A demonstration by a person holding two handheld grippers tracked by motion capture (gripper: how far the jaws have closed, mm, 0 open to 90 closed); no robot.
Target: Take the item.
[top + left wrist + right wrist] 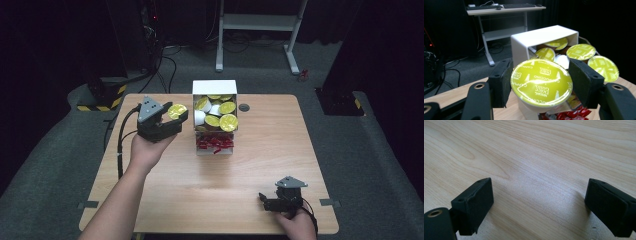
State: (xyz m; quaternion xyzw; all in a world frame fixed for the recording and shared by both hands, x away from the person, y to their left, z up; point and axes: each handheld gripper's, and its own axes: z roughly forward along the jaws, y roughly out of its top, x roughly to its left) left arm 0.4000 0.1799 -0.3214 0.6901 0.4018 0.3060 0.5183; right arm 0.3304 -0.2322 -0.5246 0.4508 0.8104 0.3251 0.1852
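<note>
My left gripper [176, 113] is shut on a coffee capsule [541, 83] with a yellow-green foil lid, held in the air just left of the white box [215, 87]. The same capsule [176, 110] shows between the jaws in the high view. The box's upper section holds several more yellow-lidded capsules [228, 121], and red packets [214, 143] fill its lower section. My right gripper [266, 200] rests low over the wooden table [260, 150] near the front right edge, jaws wide open with nothing between its fingers [475, 202].
A small dark round grommet [244, 107] sits in the table just right of the box. A white desk frame [260, 22] stands on the floor behind the table. Bare wood lies between the box and my right gripper.
</note>
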